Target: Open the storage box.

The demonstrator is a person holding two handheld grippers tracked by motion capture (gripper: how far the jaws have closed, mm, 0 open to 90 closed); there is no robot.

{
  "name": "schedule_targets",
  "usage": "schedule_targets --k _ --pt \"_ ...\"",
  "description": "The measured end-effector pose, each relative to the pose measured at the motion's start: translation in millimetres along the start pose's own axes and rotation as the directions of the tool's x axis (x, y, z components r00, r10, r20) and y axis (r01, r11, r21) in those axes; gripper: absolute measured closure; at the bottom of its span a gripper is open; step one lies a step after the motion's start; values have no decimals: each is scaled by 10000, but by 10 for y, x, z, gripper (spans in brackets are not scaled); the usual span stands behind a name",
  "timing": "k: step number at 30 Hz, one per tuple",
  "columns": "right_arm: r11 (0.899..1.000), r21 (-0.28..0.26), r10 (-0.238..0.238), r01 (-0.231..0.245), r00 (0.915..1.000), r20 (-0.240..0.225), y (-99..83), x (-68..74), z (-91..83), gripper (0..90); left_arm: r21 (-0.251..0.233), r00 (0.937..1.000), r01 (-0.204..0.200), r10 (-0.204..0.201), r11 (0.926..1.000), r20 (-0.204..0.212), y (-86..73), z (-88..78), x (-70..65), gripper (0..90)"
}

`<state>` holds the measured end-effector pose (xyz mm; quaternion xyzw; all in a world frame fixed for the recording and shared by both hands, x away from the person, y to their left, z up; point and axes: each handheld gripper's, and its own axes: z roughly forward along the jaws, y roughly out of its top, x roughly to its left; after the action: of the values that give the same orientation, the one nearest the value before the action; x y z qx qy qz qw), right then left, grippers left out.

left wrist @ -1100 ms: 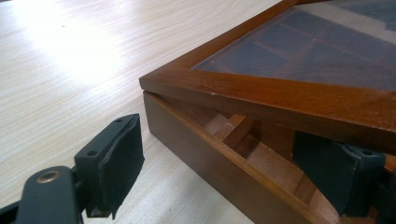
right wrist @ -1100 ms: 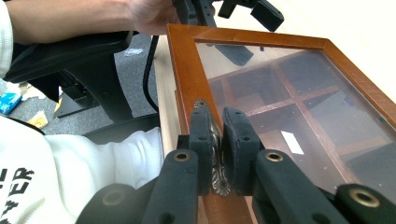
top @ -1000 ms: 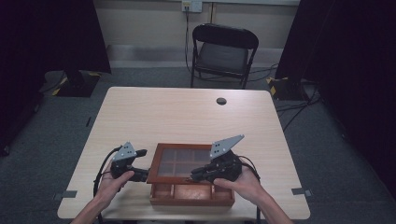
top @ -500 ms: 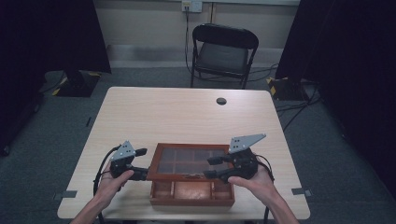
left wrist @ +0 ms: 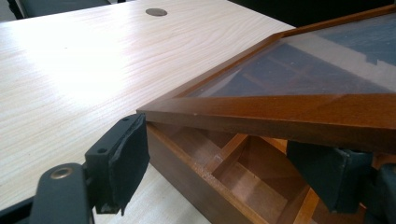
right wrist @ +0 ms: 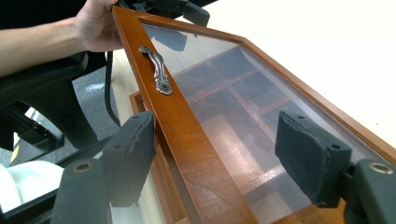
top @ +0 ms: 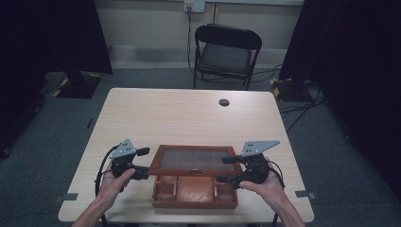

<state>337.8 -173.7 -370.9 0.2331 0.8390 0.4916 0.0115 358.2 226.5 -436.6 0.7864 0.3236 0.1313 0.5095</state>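
Note:
A brown wooden box [top: 194,197] with several compartments sits at the table's near edge. Its glass lid [top: 196,158] is tilted up at the front, where a metal handle [right wrist: 156,70] is fixed. My left gripper [top: 144,162] is at the box's left end, open, its jaws straddling the box's corner [left wrist: 210,186] under the lid frame [left wrist: 280,107]. At the right end my right gripper [top: 224,169] is open. In the right gripper view the lid's front rail [right wrist: 187,135] runs between its wide-apart pads [right wrist: 308,158] without being pinched.
The light wood table [top: 189,118] stretches bare behind the box, with a round cable hole [top: 224,102] near its far edge. A black folding chair [top: 227,52] stands beyond it. The person's other hand [right wrist: 98,28] is at the lid's far corner.
My right gripper has slid to the right along the lid's front edge, out to the box's right end. The left gripper and the raised lid have stayed put.

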Motion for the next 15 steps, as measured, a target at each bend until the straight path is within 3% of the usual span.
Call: schedule_targets --k 7,12,15 --pt "9998 36 -213 213 9996 178 -9 -9 -7 274 -12 10000 -26 26 10000 -54 77 -12 11 210" --pt "9996 88 -269 263 9967 772 -22 -59 -34 303 49 10000 -9 9 10000 67 128 -13 24 211" --pt "9998 -47 -194 198 9967 794 -19 -90 -42 301 62 9999 -7 6 10000 122 153 -15 41 227"
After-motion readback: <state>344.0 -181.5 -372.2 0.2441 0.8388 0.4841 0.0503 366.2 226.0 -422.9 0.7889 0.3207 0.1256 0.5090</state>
